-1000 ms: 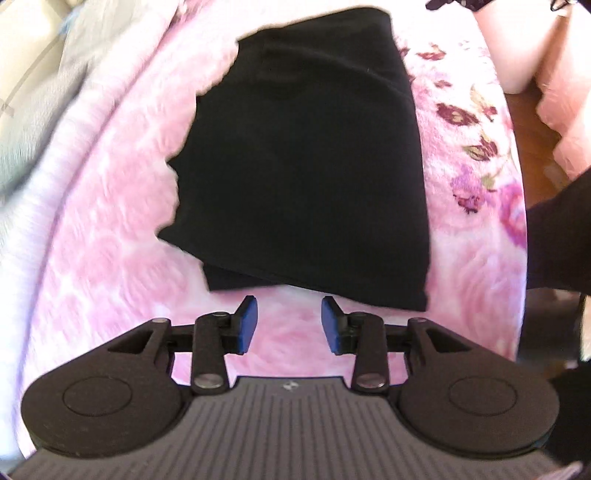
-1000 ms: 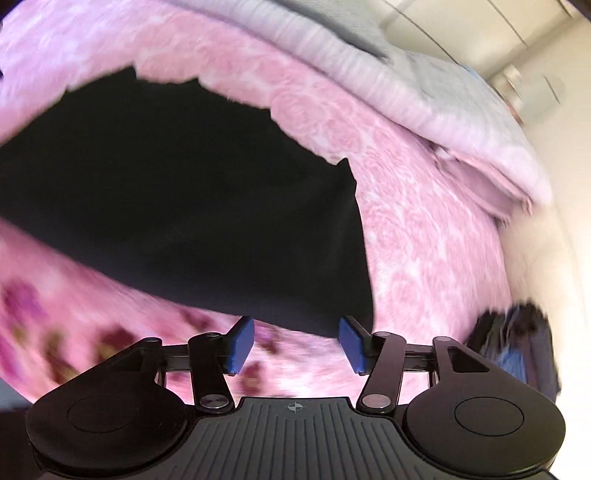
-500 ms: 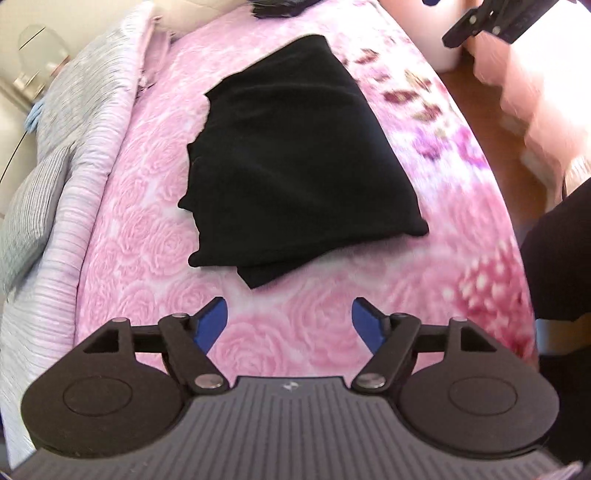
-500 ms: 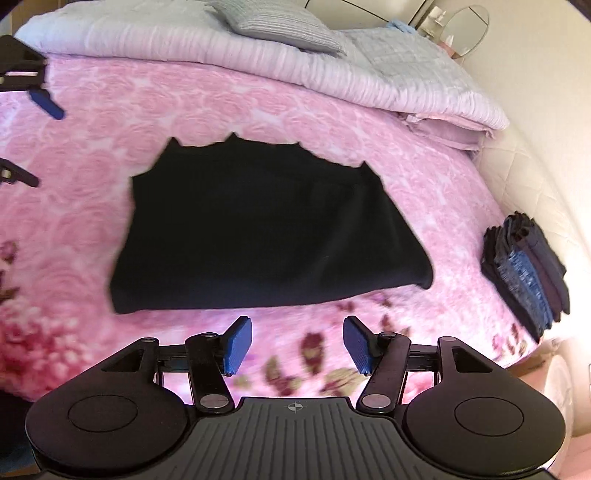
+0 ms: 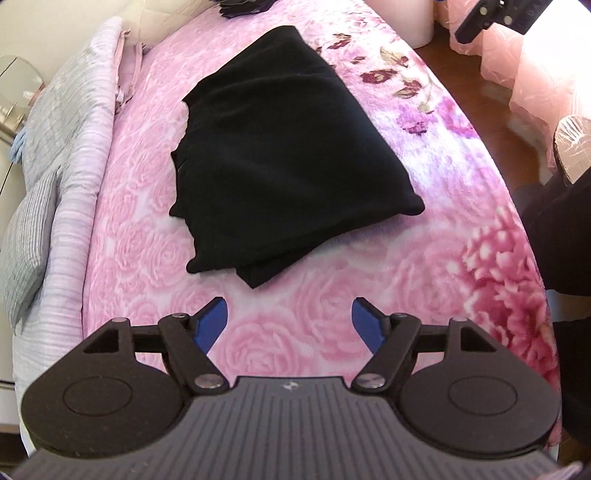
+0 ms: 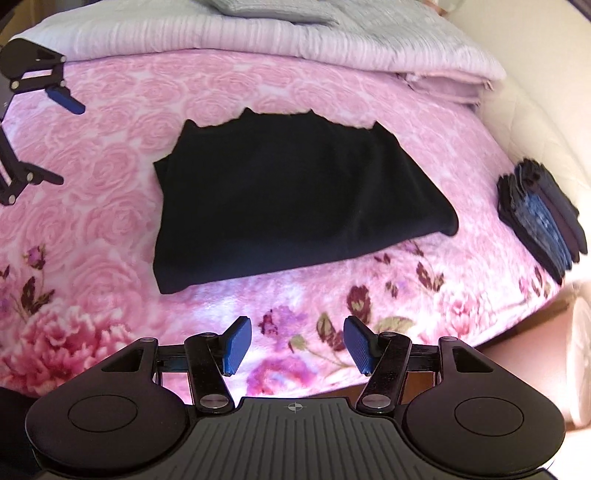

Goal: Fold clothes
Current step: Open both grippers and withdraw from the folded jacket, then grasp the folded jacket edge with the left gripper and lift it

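A black garment lies folded into a rough rectangle on the pink rose-patterned blanket; it also shows in the right wrist view. My left gripper is open and empty, held back from the garment's near corner. My right gripper is open and empty, above the blanket's flowered edge, short of the garment's long side. The left gripper also shows at the left edge of the right wrist view.
A stack of folded dark clothes sits at the bed's right end. Striped lilac bedding and a grey pillow line the far side. Wooden floor and pink drapery lie beyond the bed edge.
Both grippers have pulled back and up from the garment, which now lies free on the blanket. The left jaws have opened wider.
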### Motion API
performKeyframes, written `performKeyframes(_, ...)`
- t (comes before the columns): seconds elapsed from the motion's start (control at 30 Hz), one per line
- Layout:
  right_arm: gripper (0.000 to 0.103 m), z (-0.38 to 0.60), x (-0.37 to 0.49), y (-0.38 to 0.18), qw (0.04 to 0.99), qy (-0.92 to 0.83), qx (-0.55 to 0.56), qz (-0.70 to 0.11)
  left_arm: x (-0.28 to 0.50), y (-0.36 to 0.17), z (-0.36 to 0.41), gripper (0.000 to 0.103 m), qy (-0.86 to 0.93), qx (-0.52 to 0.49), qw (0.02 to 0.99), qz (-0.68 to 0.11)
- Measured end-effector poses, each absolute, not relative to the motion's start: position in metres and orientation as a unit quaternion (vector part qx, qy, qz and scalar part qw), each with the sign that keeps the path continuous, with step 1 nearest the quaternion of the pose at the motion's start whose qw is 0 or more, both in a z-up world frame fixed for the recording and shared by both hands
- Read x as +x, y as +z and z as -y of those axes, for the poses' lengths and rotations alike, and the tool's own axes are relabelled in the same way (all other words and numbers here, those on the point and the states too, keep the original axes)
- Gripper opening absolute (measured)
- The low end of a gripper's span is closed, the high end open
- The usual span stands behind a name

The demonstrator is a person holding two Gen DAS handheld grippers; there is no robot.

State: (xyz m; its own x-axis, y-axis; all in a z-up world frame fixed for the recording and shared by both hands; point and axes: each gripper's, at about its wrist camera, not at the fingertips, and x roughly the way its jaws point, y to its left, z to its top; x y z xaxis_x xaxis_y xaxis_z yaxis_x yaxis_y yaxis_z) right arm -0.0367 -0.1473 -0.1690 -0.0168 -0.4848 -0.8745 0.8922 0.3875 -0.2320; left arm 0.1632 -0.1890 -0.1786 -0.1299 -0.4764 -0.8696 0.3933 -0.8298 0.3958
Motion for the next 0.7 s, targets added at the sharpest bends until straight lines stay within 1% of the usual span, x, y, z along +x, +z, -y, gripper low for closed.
performKeyframes(0.57, 0.059, 0.145, -0.037, -0.167, 0.651, -0.528, 0.227, -0.495, 0.159, -0.183, 0.192, 0.071, -0.761, 0.584, 0.28, 0.038)
performKeyframes(0.7, 0.059, 0.143, -0.031, -0.172, 0.653, -0.52, 0.23, -0.5, 0.166, -0.193, 0.195, 0.071, -0.758, 0.587, 0.277, 0.057)
